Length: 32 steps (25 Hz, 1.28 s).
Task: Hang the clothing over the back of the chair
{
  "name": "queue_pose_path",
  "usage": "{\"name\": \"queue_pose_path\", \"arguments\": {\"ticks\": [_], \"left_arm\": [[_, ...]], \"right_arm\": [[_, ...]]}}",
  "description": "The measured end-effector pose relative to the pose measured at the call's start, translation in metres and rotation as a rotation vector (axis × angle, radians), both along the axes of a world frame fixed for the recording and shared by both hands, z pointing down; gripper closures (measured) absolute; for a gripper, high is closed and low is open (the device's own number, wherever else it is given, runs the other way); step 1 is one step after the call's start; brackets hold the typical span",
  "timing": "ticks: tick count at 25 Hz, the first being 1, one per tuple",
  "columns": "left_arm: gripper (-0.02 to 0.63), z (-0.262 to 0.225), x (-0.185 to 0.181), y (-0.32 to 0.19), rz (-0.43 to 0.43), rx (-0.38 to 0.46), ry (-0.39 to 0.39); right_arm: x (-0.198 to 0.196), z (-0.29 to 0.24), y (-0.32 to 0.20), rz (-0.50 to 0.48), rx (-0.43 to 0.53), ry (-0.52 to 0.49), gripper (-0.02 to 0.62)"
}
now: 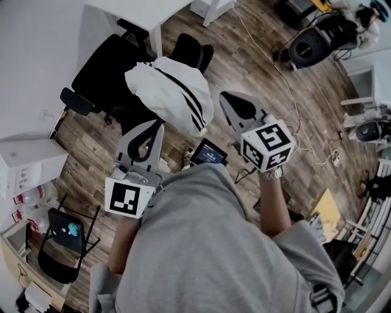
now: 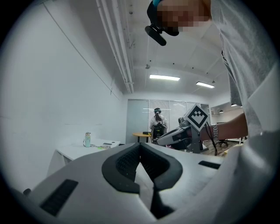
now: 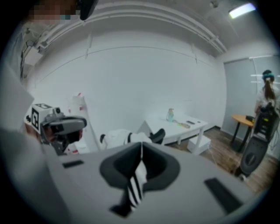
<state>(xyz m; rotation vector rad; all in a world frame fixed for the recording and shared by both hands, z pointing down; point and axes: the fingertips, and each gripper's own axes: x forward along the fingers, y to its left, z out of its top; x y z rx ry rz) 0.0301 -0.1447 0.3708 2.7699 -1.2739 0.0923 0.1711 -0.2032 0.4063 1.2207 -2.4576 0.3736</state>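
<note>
A white jacket with black stripes [image 1: 168, 88] lies draped in a heap over the back of a black office chair [image 1: 101, 70]. In the right gripper view the jacket [image 3: 124, 138] sits beyond my jaws. My left gripper [image 1: 159, 125] is shut, its tip over the jacket's near edge in the head view, and its pads meet in its own view [image 2: 139, 151]. My right gripper [image 1: 222, 96] is shut beside the jacket's right edge. Striped cloth shows through the slit behind its closed tips [image 3: 141, 148]. I see no cloth stretched to either gripper.
A white desk [image 1: 137, 12] stands behind the chair. White boxes [image 1: 30, 162] and a black folding chair [image 1: 64, 244] are at the left. A small screen device [image 1: 208, 153] and cables lie on the wood floor. Another person [image 3: 267, 100] stands far off beside a round table.
</note>
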Motion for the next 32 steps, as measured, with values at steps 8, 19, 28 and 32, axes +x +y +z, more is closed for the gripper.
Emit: {"name": "queue_pose_path", "arguments": {"ticks": [8,19,28,32], "left_arm": [[0.571,-0.003,0.039,0.015,-0.009,0.014,-0.015],[0.571,-0.012,0.084,0.030,-0.002,0.054,-0.051],[0.571,-0.023,0.091,0.027,-0.005,0.090,-0.069],[0.571,-0.026,0.093,0.030,-0.001,0.113,-0.077]], "right_arm": [[0.035,-0.003,0.027,0.000,0.021,-0.088,0.560],[0.077,-0.034,0.053,0.001,0.098,-0.193,0.560],[0.089,-0.057,0.068,-0.007,0.161,-0.271,0.561],[0.090,-0.064,0.074,-0.023,0.181,-0.291,0.561]]}}
